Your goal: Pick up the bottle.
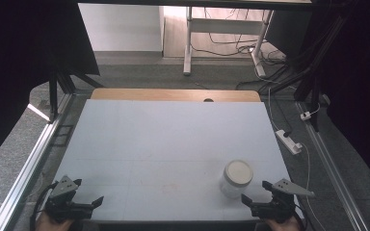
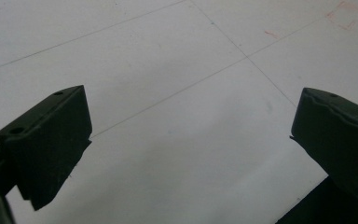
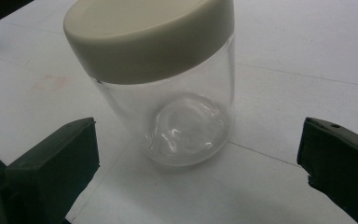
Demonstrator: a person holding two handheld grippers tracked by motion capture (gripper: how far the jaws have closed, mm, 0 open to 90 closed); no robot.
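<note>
A clear glass jar [image 1: 235, 180] with a cream lid stands upright near the front right of the white table [image 1: 164, 144]. My right gripper [image 1: 256, 191] is open just to its right, near the table's front edge. In the right gripper view the jar [image 3: 168, 88] stands a little beyond the wide-apart jaws of my right gripper [image 3: 198, 154], empty inside, lid on. My left gripper [image 1: 87, 191] sits open at the front left corner. In the left gripper view its jaws of my left gripper [image 2: 191, 135] are spread over bare table.
A wooden strip [image 1: 173, 95] with a small hole runs along the table's far edge. A power strip [image 1: 289, 141] and cables lie on the floor at the right. Metal rails [image 1: 29, 163] flank the table. A desk frame [image 1: 221, 38] stands beyond.
</note>
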